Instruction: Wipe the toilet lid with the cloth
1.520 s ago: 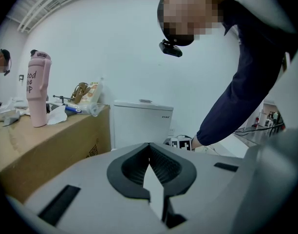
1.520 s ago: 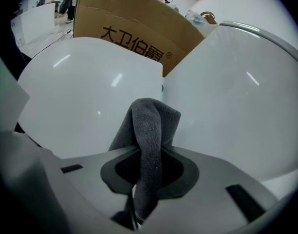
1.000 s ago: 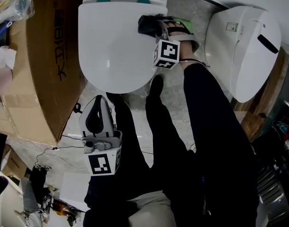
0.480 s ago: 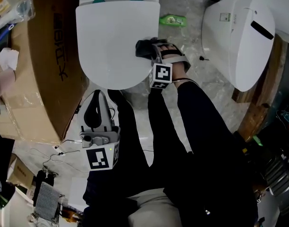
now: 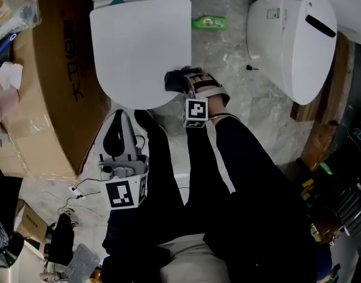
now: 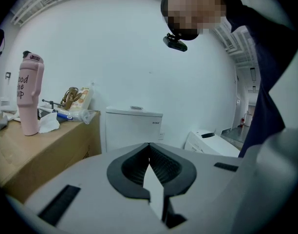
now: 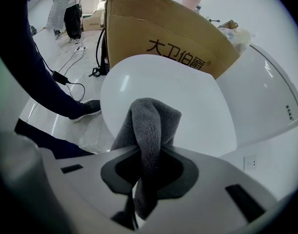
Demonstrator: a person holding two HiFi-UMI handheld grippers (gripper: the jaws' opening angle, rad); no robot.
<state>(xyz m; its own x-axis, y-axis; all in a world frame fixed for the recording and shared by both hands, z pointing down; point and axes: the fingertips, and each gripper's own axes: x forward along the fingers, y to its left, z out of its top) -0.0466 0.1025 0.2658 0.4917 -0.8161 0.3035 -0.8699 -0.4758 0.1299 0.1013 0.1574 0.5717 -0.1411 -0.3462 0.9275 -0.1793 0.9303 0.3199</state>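
The white toilet lid (image 5: pixel 139 52) is down, seen from above in the head view. My right gripper (image 5: pixel 179 80) is shut on a dark grey cloth (image 5: pixel 176 78) at the lid's near right edge. In the right gripper view the cloth (image 7: pixel 150 123) sticks up out of the gripper (image 7: pixel 146 152) in a fold in front of the lid (image 7: pixel 188 101). My left gripper (image 5: pixel 118 118) hangs below the lid's near left edge, off the toilet, holding nothing. In the left gripper view that gripper (image 6: pixel 149 147) is shut, its jaws meeting at the tip.
A big cardboard box (image 5: pixel 45 81) stands close to the toilet's left. A second white toilet (image 5: pixel 292 40) sits at the right, and a green bottle (image 5: pixel 209 22) lies on the marble floor. Cables (image 5: pixel 80 187) trail on the floor. A pink tumbler (image 6: pixel 29 99) stands on the box.
My right gripper has dragged the cloth from the lid's far right side down to its near right edge. The left gripper has stayed about where it was.
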